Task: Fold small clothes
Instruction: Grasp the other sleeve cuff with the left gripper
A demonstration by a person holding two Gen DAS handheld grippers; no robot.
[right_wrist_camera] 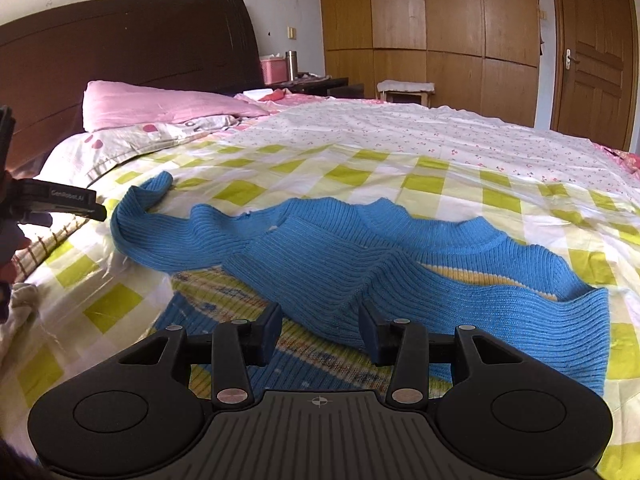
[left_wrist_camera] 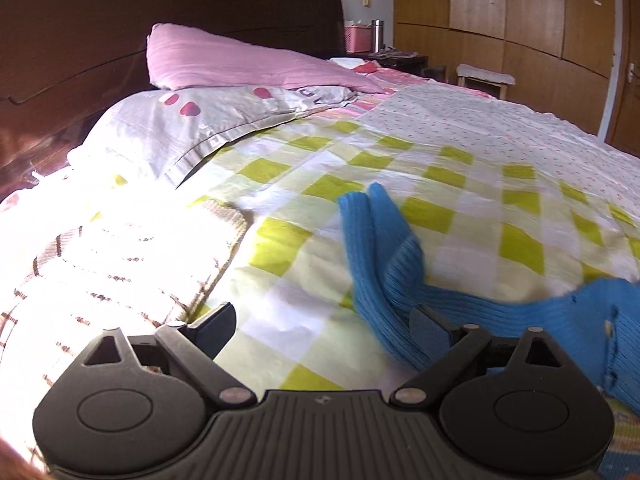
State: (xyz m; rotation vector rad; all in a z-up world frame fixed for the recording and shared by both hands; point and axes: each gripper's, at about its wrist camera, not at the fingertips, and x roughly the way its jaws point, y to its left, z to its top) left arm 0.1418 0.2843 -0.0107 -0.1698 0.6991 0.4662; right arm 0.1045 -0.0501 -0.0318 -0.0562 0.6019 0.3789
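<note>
The left gripper (left_wrist_camera: 324, 330) has its black jaws spread wide with nothing between them but the yellow-and-white checked bedsheet (left_wrist_camera: 280, 248). Its right finger (left_wrist_camera: 430, 326) lies against the folded-over sleeve of the blue ribbed knit sweater (left_wrist_camera: 384, 272), which runs from that finger up toward twelve o'clock and ends in two cuff-like tips; whether the pad actually presses the knit is hard to tell at this edge. More of the sweater spreads toward three o'clock in the left wrist view.

The right gripper (right_wrist_camera: 320, 334) stands about half open, its jaws straddling a raised fold at the sweater's near hem. The fold sits in the gap, but the pads do not visibly pinch it. From there the sweater body stretches toward twelve and three o'clock, its neckline facing away, and one long sleeve trails to ten o'clock. A striped yellow-and-blue knitted garment (right_wrist_camera: 240, 296) lies partly under the sweater at about eleven o'clock from the fingers. The left gripper shows at nine o'clock in the right wrist view, apart from the sleeve tip. A pink pillow (right_wrist_camera: 160, 104) rests against the dark wooden headboard (right_wrist_camera: 128, 40) beyond.
</note>
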